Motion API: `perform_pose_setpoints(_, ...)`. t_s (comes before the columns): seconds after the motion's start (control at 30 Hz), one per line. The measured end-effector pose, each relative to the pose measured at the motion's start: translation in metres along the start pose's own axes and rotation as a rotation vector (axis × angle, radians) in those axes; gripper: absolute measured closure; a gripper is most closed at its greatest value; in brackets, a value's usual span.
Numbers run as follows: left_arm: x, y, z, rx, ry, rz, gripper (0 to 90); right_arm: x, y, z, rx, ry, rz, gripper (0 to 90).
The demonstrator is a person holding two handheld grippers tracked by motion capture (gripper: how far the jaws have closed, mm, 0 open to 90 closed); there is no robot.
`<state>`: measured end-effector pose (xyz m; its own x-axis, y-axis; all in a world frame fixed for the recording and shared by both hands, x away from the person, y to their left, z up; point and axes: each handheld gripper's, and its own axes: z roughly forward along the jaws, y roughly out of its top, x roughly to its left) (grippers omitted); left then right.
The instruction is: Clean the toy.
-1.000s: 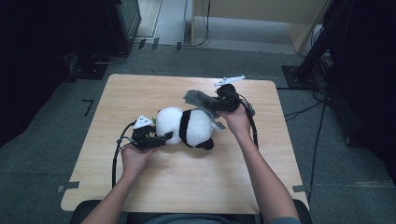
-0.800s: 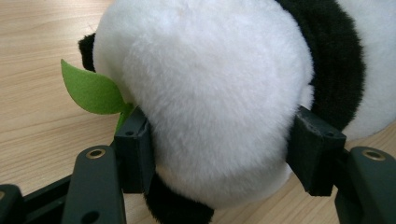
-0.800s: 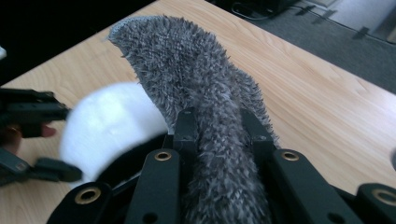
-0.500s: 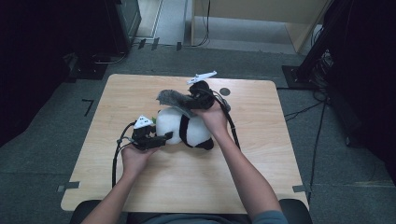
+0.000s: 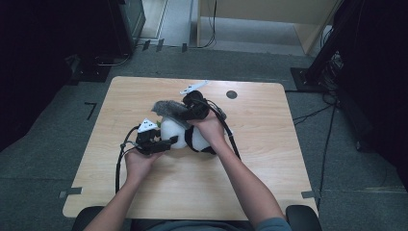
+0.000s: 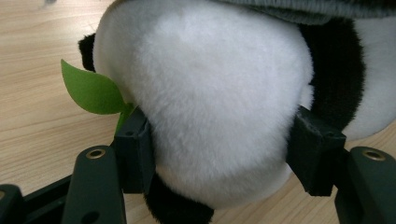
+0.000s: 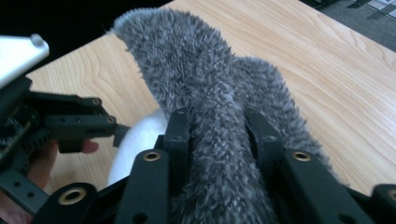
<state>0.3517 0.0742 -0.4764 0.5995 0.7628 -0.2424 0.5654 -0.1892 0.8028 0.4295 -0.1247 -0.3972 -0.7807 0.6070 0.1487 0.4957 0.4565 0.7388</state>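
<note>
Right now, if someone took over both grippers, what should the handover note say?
Left gripper: jaws clamped on the plush panda's white head, pinning it on the table.
Right gripper: holds the grey fuzzy cloth above the panda; its jaws have just been opening slightly, cloth between them.
Done: panda held, cloth brought over it.
Left: probably laying the cloth on the panda and releasing.

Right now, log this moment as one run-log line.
left gripper: shut on panda plush | right gripper: jaws just opening, grey furry cloth between pads, over panda | table: light wood
</note>
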Motion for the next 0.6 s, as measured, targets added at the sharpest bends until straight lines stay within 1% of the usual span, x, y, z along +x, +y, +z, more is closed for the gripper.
perform_pose_setpoints(0.1,0.0,0.0,0.0,0.002,0.002,0.001,34.6,-0.002,-0.004,-0.002,-0.003,0.003,0.009,70.7)
perform_pose_setpoints(0.3,0.0,0.0,0.0,0.002,0.0,0.004,34.6,-0.004,-0.009,-0.011,0.009,-0.021,-0.016,71.2)
perform_pose_setpoints(0.43,0.0,0.0,0.0,0.001,0.001,0.004,34.6,-0.009,-0.015,-0.021,0.006,-0.039,-0.005,71.2)
perform_pose_setpoints(0.6,0.0,0.0,0.0,0.0,0.001,0.006,34.6,-0.017,-0.022,-0.033,-0.007,-0.043,0.017,71.1)
